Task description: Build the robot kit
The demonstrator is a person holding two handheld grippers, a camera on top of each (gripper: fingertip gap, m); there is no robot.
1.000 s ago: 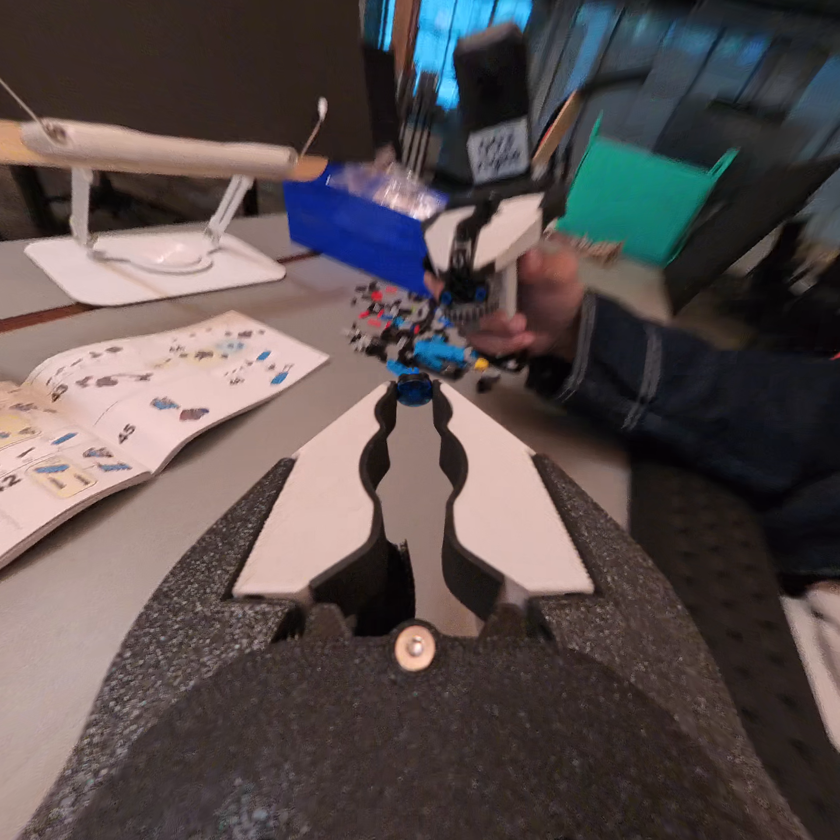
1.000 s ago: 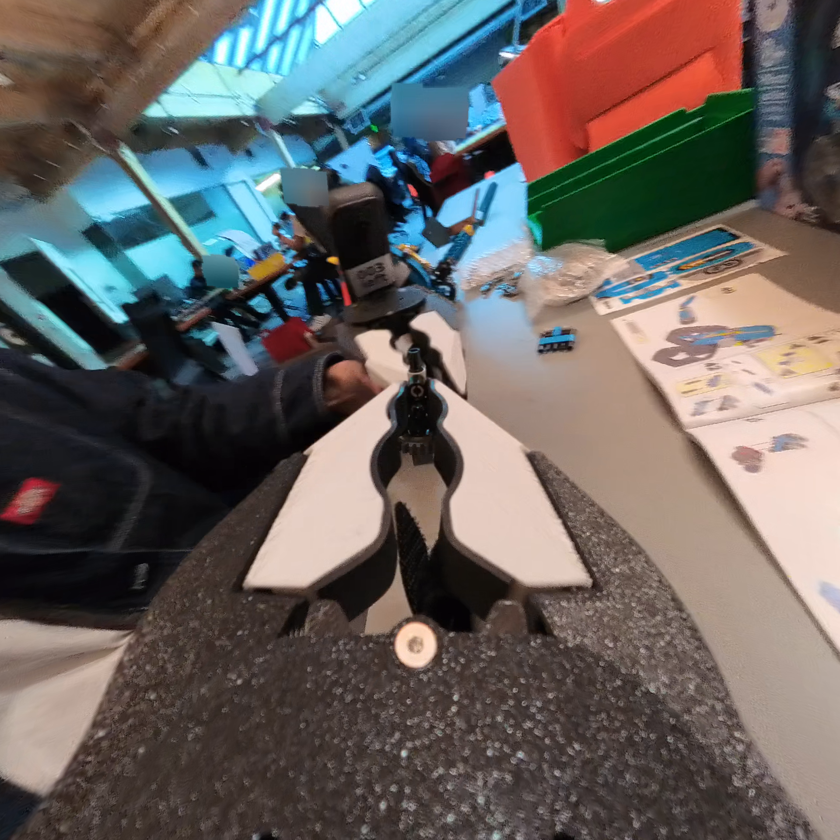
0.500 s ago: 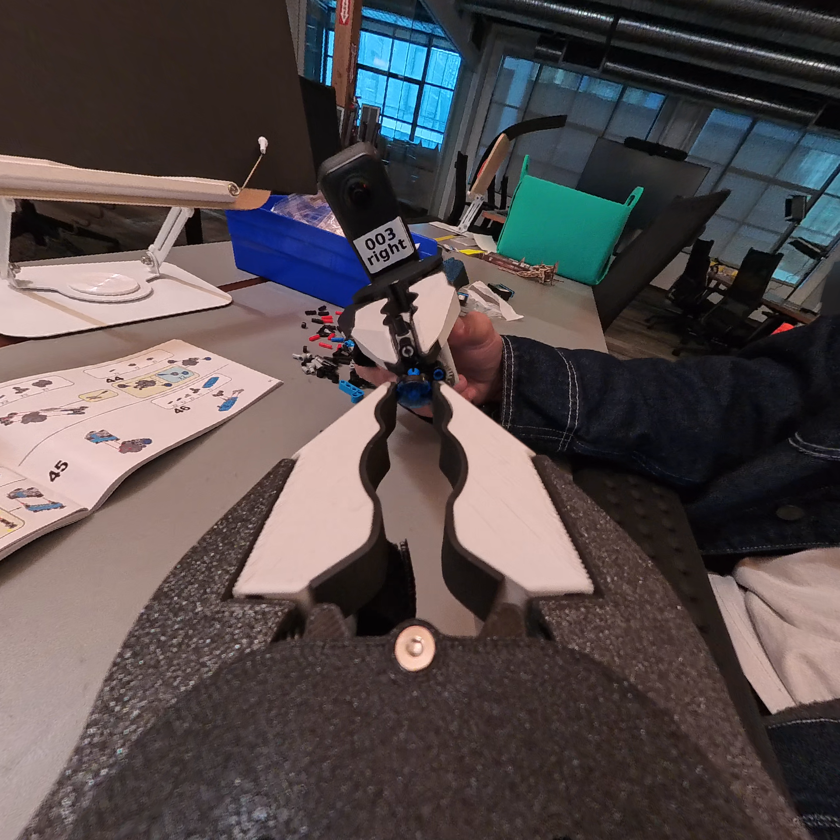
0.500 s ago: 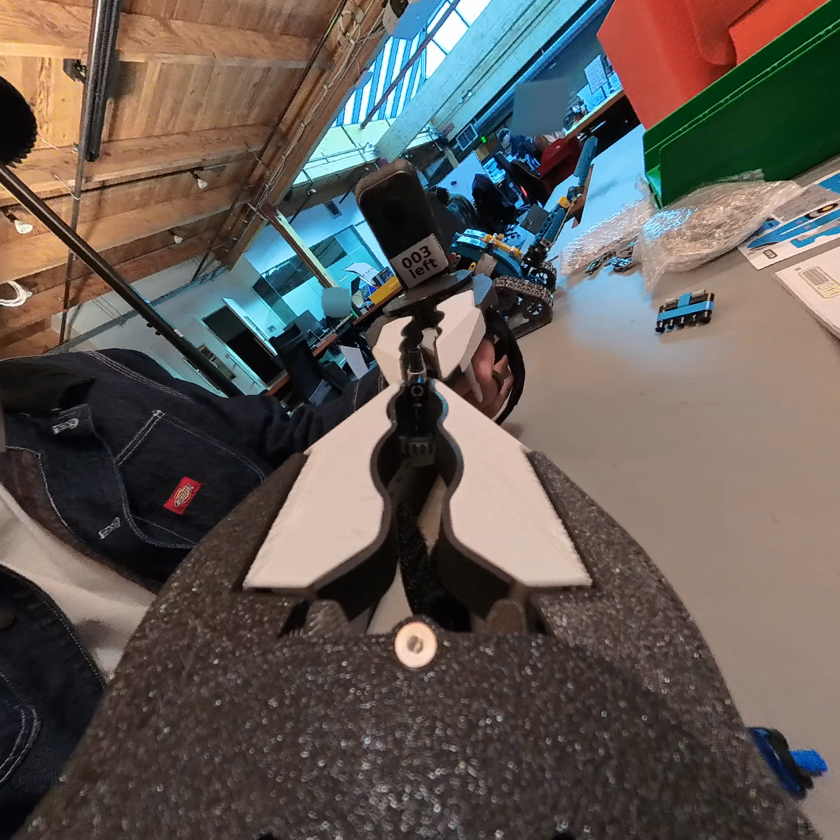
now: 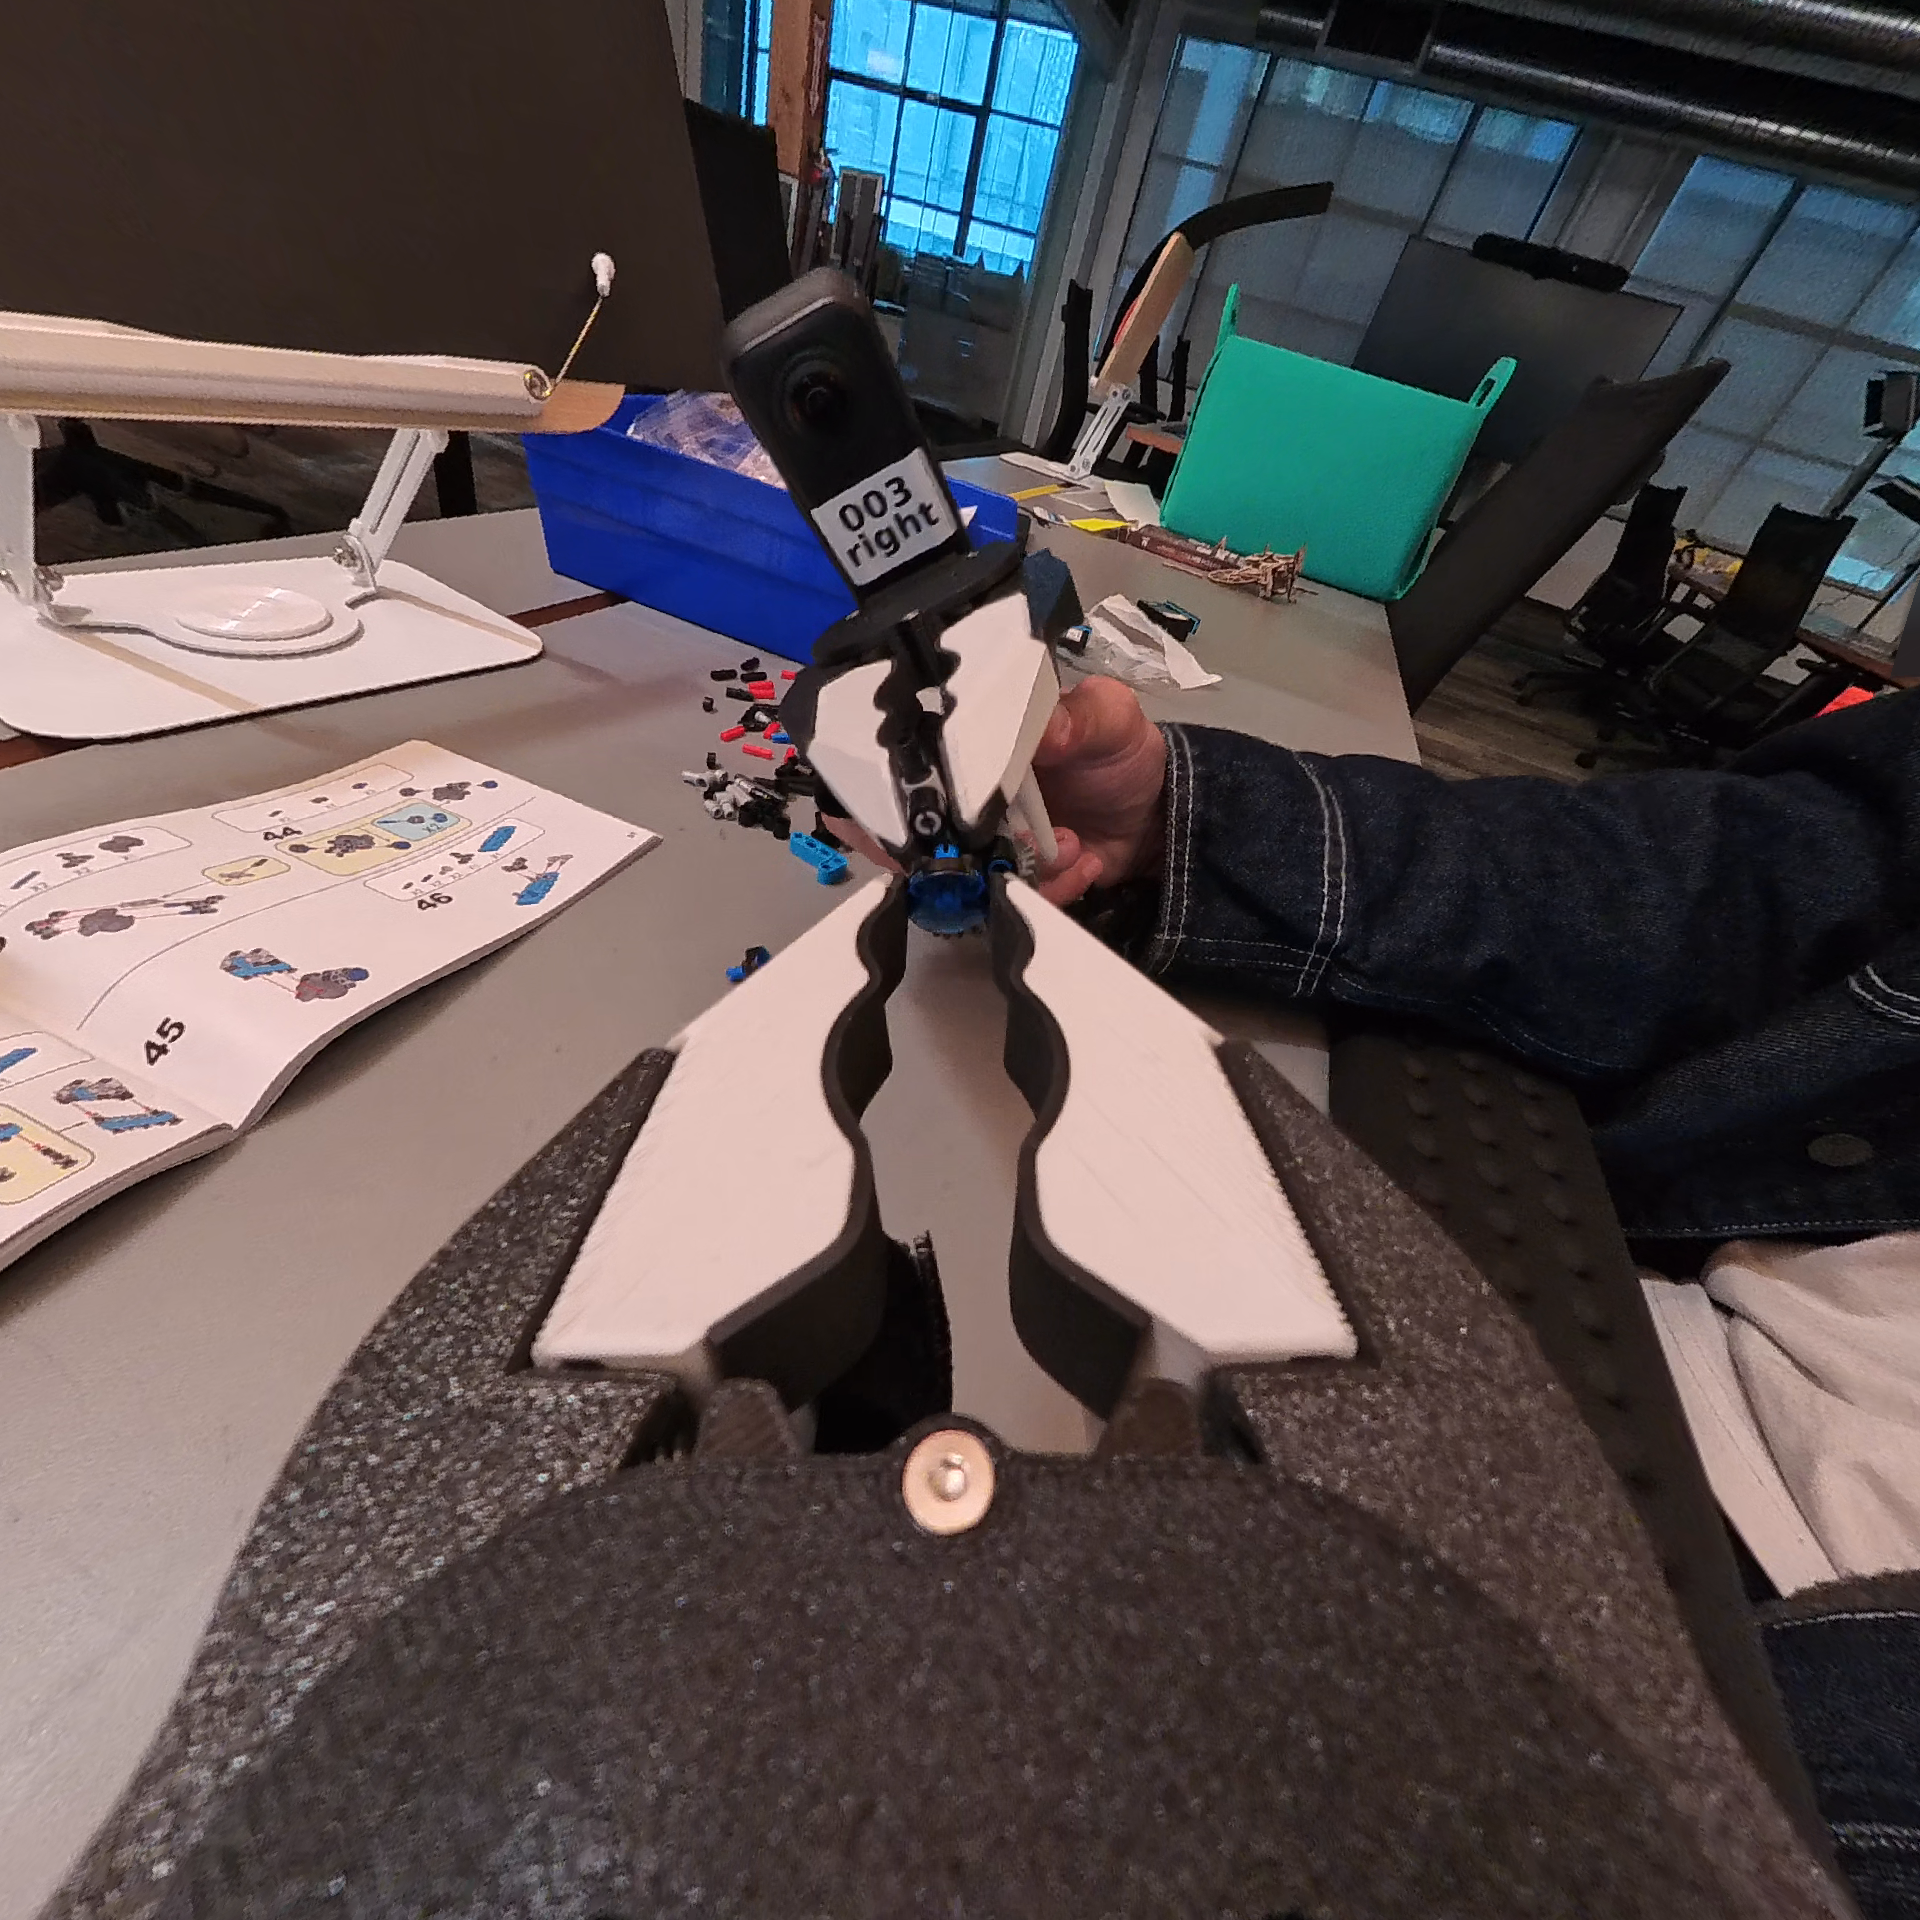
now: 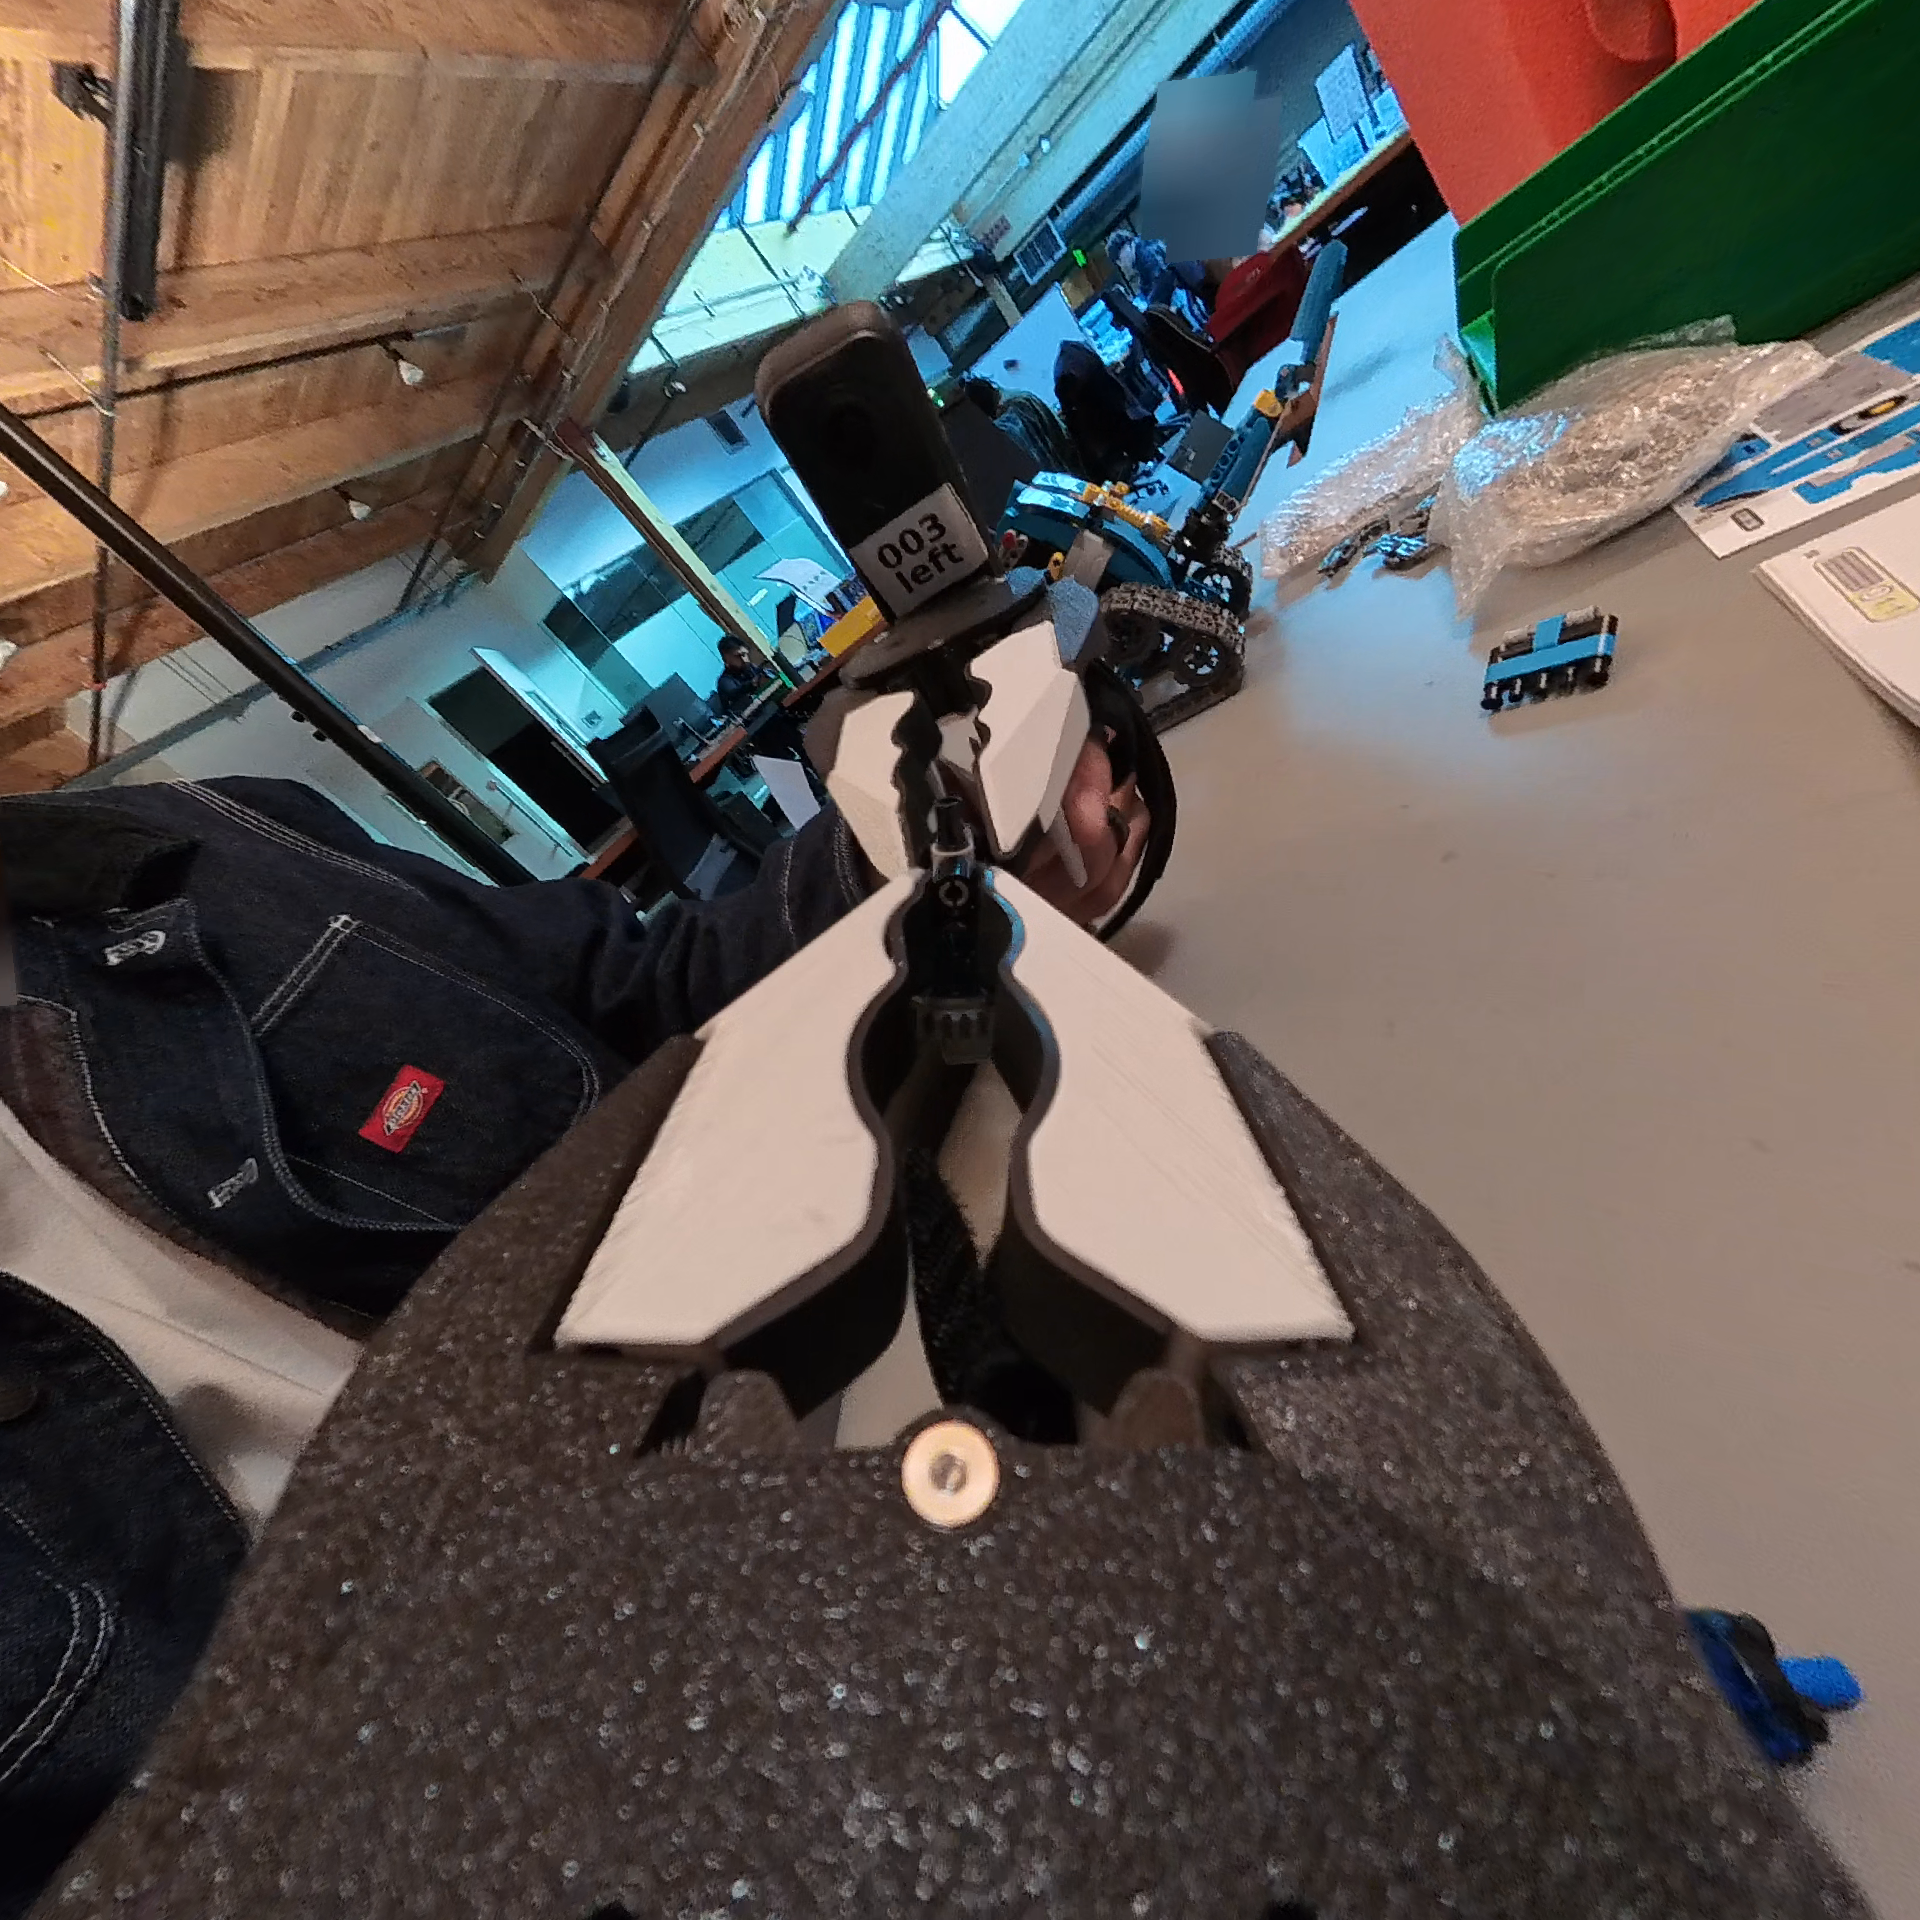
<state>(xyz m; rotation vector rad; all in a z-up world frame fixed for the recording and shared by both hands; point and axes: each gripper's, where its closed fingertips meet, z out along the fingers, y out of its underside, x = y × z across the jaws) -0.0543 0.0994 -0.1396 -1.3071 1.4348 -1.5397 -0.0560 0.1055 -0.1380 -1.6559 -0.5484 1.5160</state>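
Note:
My left gripper (image 5: 945,902) is shut on a small blue gear-like round piece (image 5: 941,910), held above the grey table (image 5: 520,1091). My right gripper (image 5: 921,831) faces it tip to tip, held by a hand in a denim sleeve. In the right wrist view my right gripper (image 6: 951,891) is shut on a slender black pin-and-gear assembly (image 6: 948,971) that runs back between its fingers. The assembly's front end meets the left gripper (image 6: 940,821) opposite. Whether the two pieces touch is hidden by the fingertips.
An open instruction booklet (image 5: 260,935) lies left, with loose small pieces (image 5: 748,769) beyond it, a blue bin (image 5: 675,530) and a white stand (image 5: 260,623). The right wrist view shows a tracked model (image 6: 1164,613), a small blue-black block (image 6: 1548,660), plastic bags (image 6: 1558,468) and a green bin (image 6: 1662,208).
The two grippers have come together tip to tip from farther apart a second ago. Both stay shut on their pieces, and both have held nearly still over the last half second.

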